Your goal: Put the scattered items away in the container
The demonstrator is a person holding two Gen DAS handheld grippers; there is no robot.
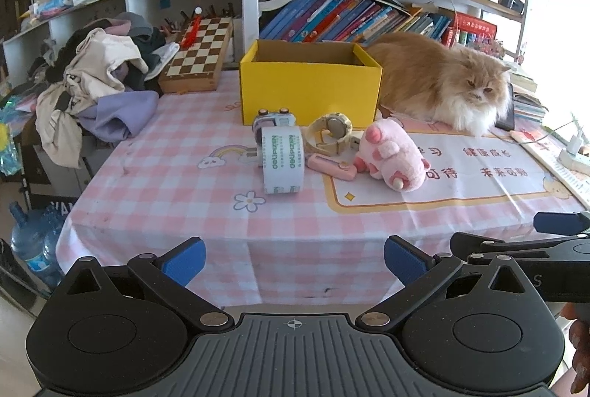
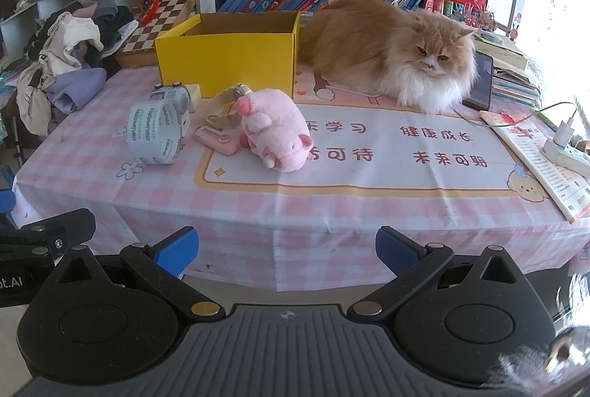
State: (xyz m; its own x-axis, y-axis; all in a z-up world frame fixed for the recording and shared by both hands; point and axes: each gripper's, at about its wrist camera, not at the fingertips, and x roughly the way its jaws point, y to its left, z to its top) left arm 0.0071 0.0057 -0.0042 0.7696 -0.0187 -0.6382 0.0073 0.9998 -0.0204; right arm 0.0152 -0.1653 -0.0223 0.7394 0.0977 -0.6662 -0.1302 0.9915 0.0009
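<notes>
yellow cardboard box (image 1: 311, 91), open at the top, stands toward the back of the pink-and-white checked tablecloth (image 1: 166, 183); its inside floor is hidden in both views, so whether anything already lies in it cannot be told. five loose items lie on the cloth in a cluster just in front of the box: a roll of white tape with green lettering (image 1: 283, 159) standing on its edge, a small purple-and-white toy car (image 1: 273, 119) behind the roll and close to the box wall, a cream wristwatch with a round dial (image 1: 329, 132), a flat pink clip-like case (image 1: 332, 167) beside the watch, and a pink plush pig (image 1: 391, 155) lying on its side at the right of the group. none of these touches a gripper.

left gripper (image 1: 294, 258) and right gripper (image 2: 287, 251) both hover short of the near table edge, each with its blue-padded fingers spread wide and nothing between them.

a long-haired orange-and-white cat (image 1: 442, 83) lies on the table against the right side of the box, well clear of the cluster but beside any path into the box from that side.

judged progress: five items visibly remain outside the container. the scene fits either an early stage or a middle one with some things already boxed; the pictures do not settle which. what is left, at the least, is the moving of these five into the box.
</notes>
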